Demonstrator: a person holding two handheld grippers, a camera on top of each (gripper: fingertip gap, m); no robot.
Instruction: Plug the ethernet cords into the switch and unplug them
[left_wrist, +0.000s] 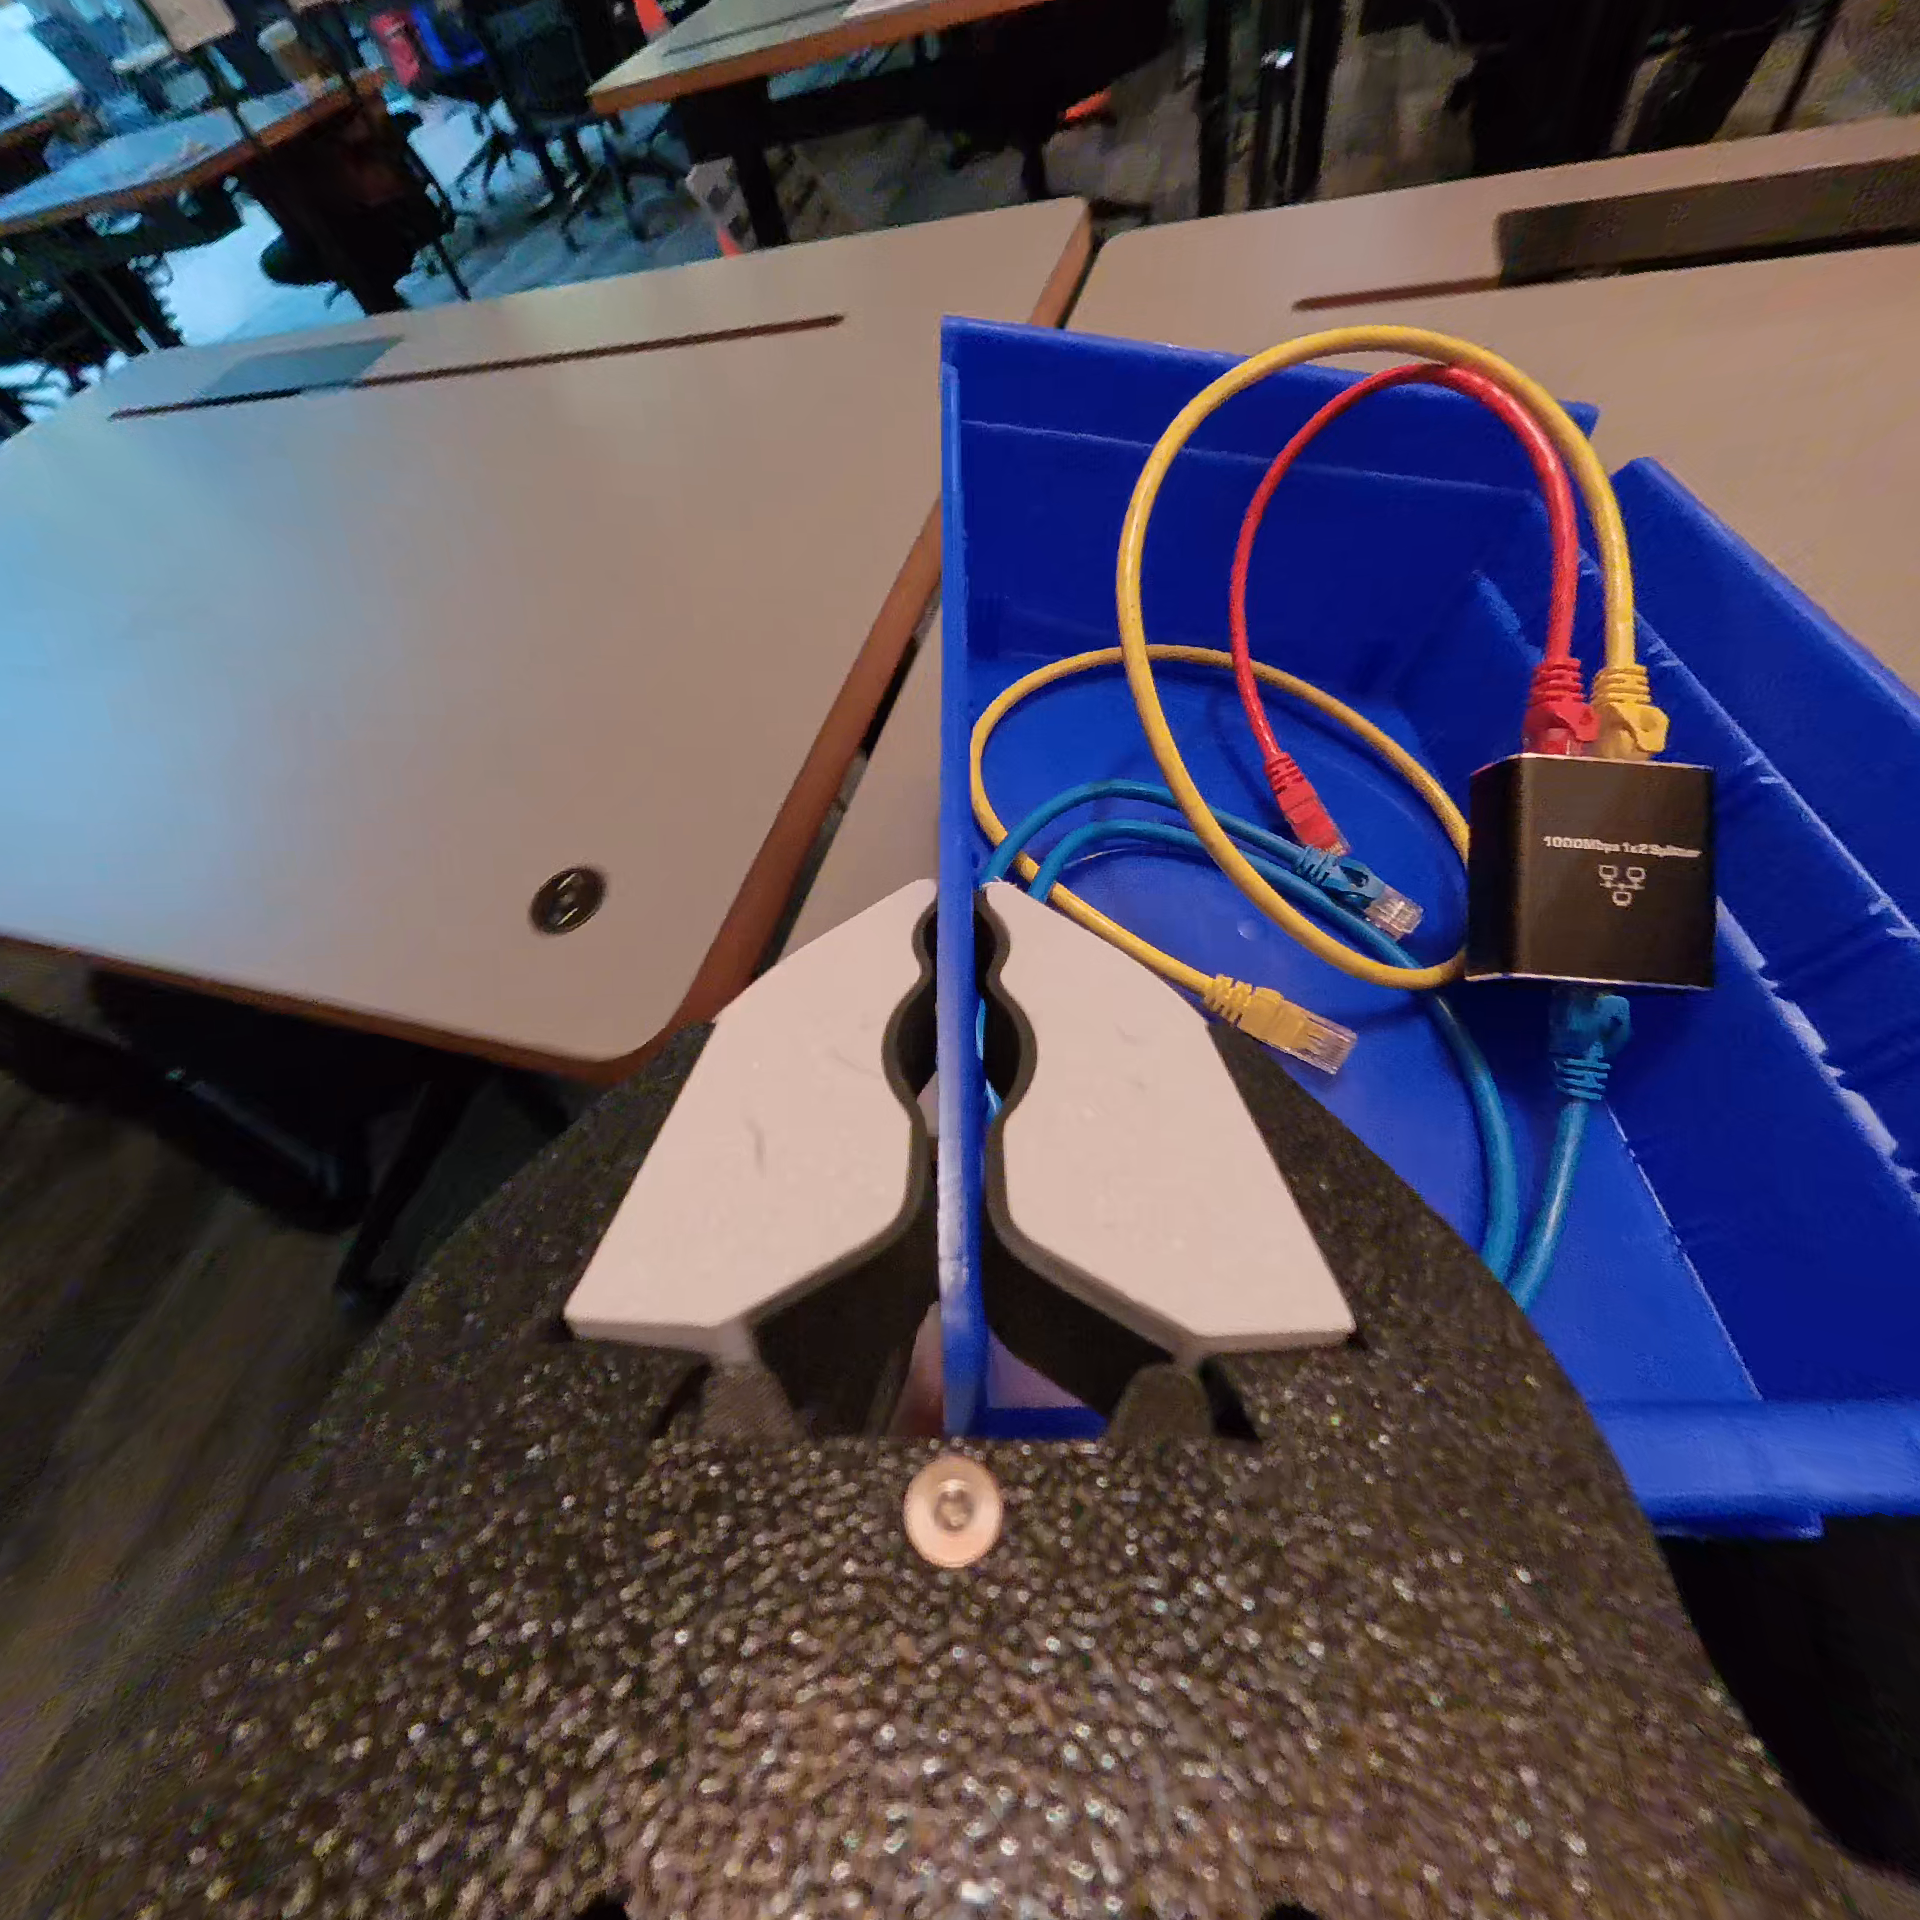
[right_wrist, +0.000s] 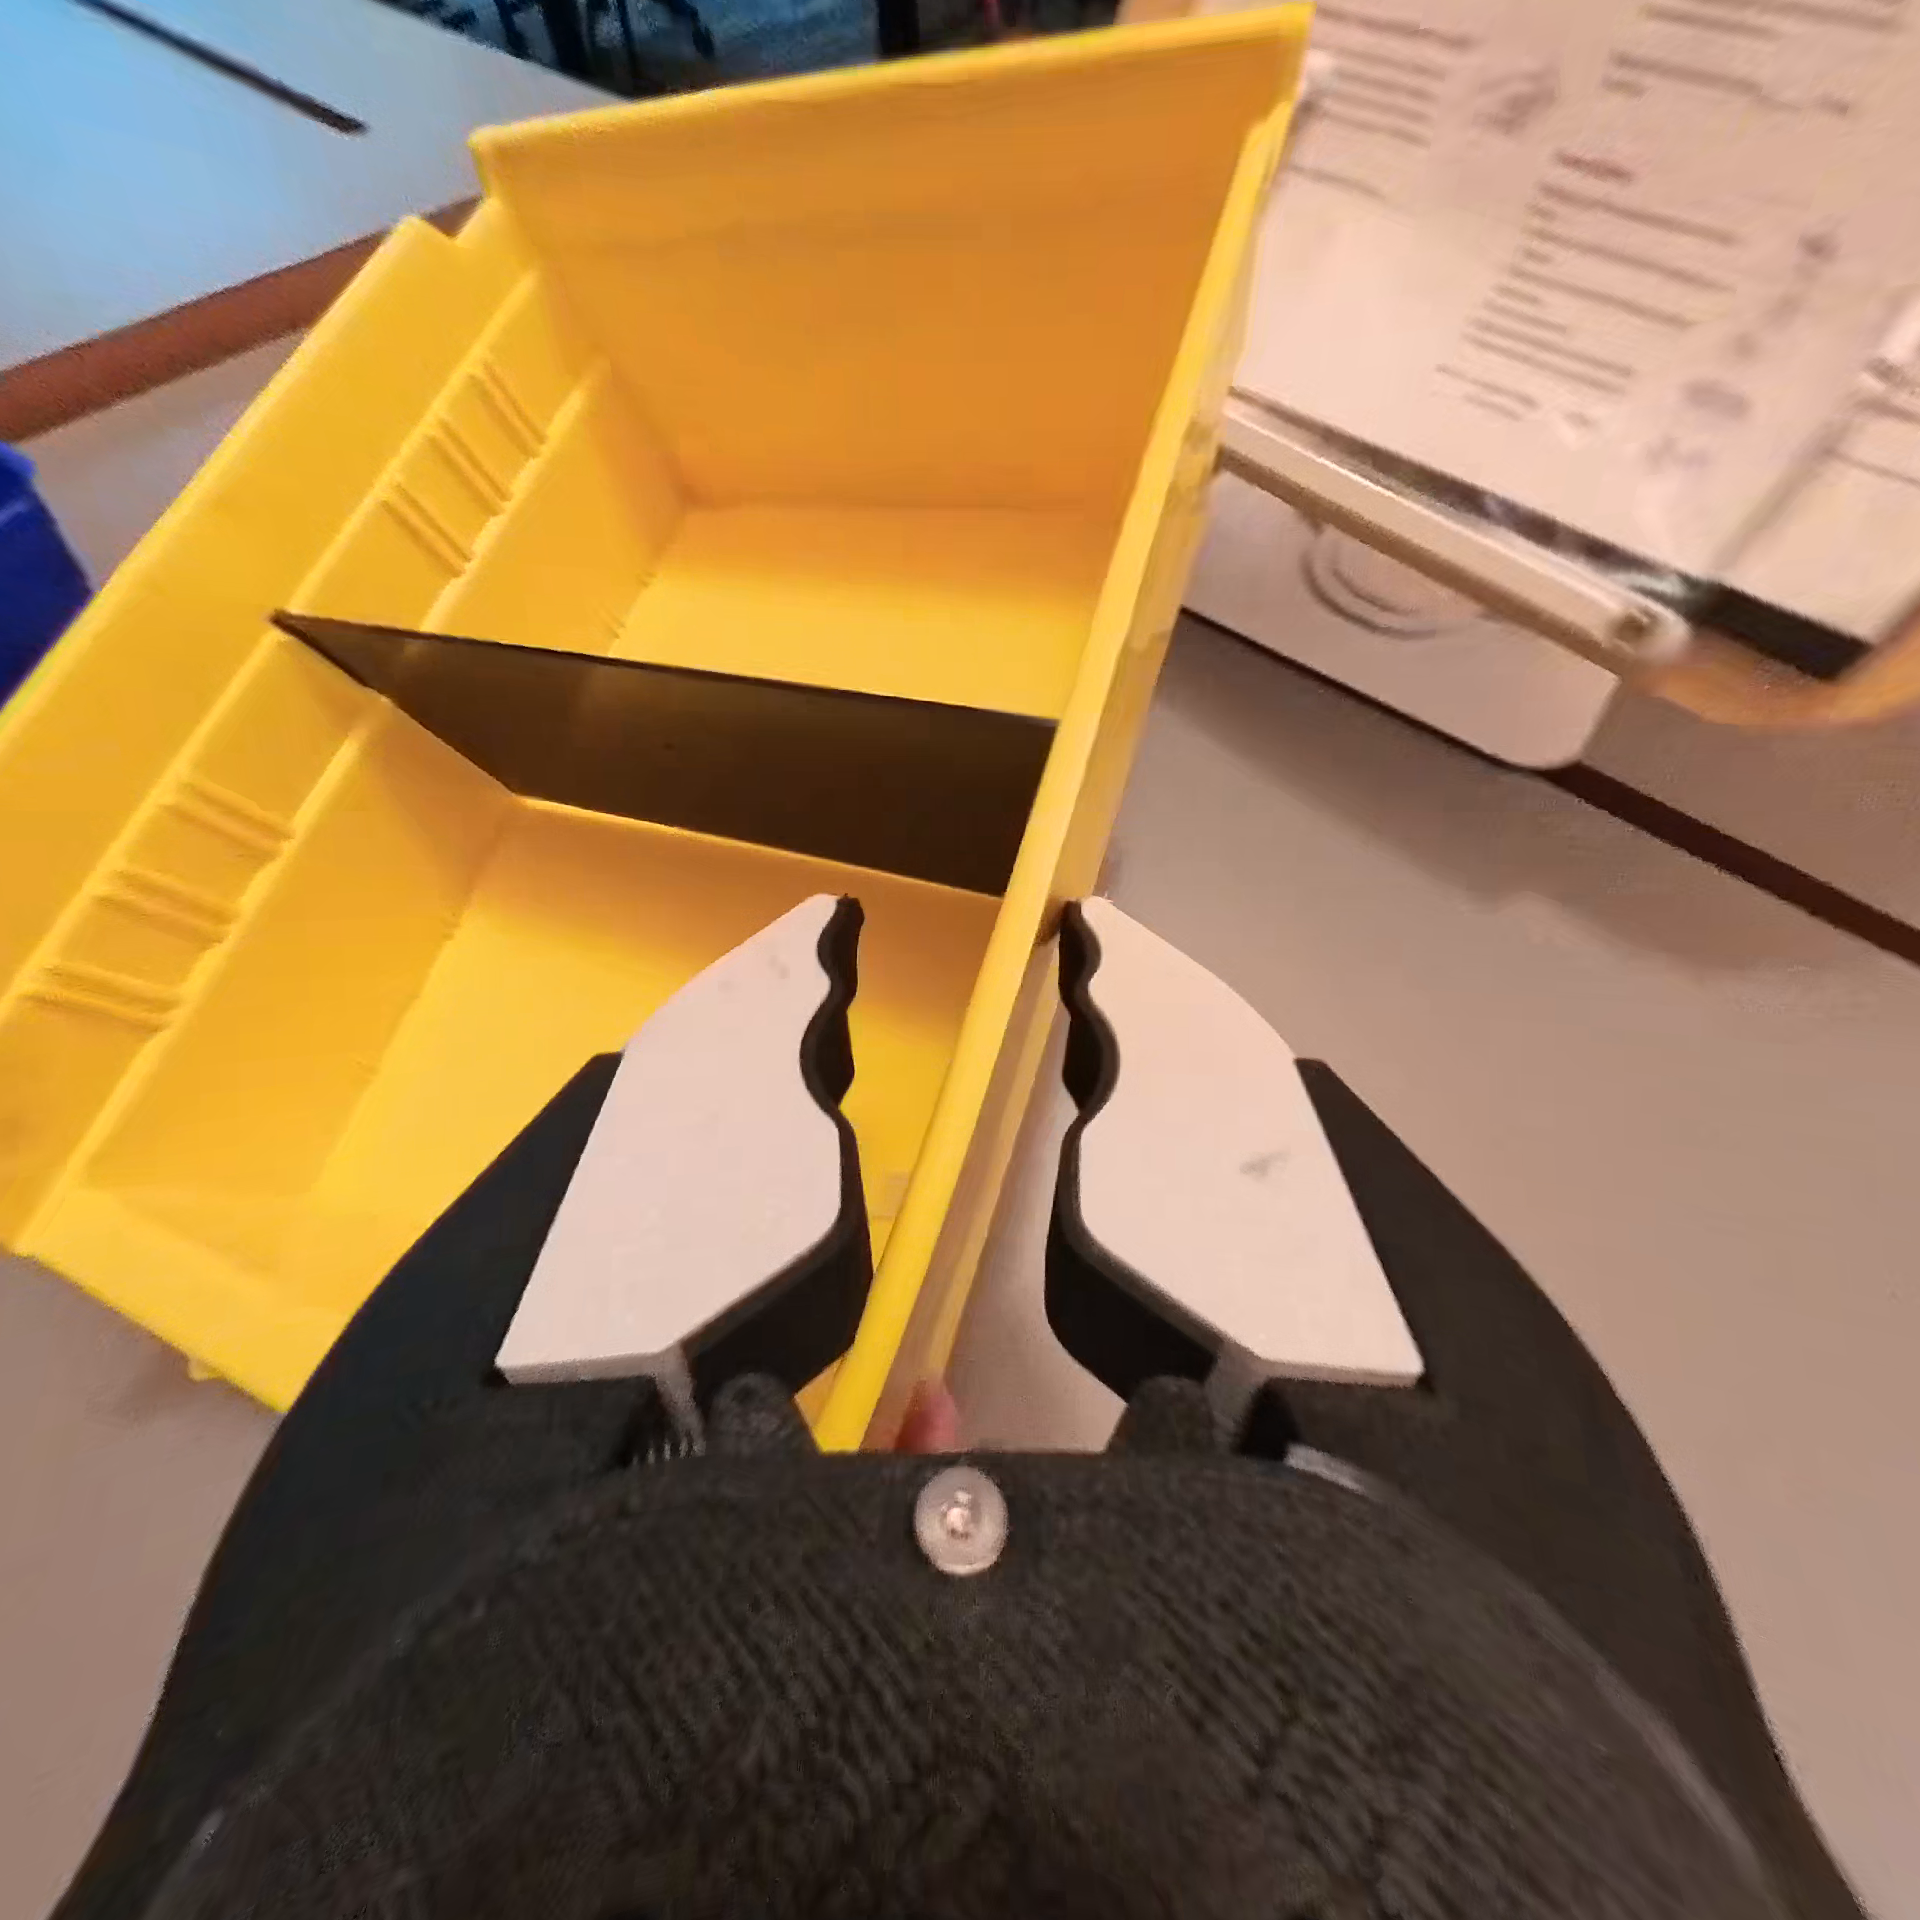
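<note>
While the left gripper (left_wrist: 958, 914) sits low at the near end of the blue bin (left_wrist: 1714, 1195), its two fingers are pinched onto the bin's left side wall, one finger outside, one inside, pointing forward along the wall. Bin looks tilted in the left wrist view. Inside it: black switch (left_wrist: 1590, 873) lying near the right wall, red cord (left_wrist: 1247, 582) and yellow cord (left_wrist: 1132, 540) plugged into its far side next to each other, blue cord (left_wrist: 1558, 1164) plugged into its near side. Free ends of red, yellow and blue lie loose on the bin floor, left of the switch.

Right gripper (right_wrist: 961, 914) straddles the right side wall of the yellow bin (right_wrist: 208, 831), fingers spread apart, a gap showing between the left finger and the wall; right fingertip just at the wall's outer face, contact unclear. Black divider (right_wrist: 727, 748) crosses the yellow bin just ahead of the fingertips. Both bins rest on grey table (right_wrist: 1507, 1039). White stand with papers (right_wrist: 1610, 260) far right.
</note>
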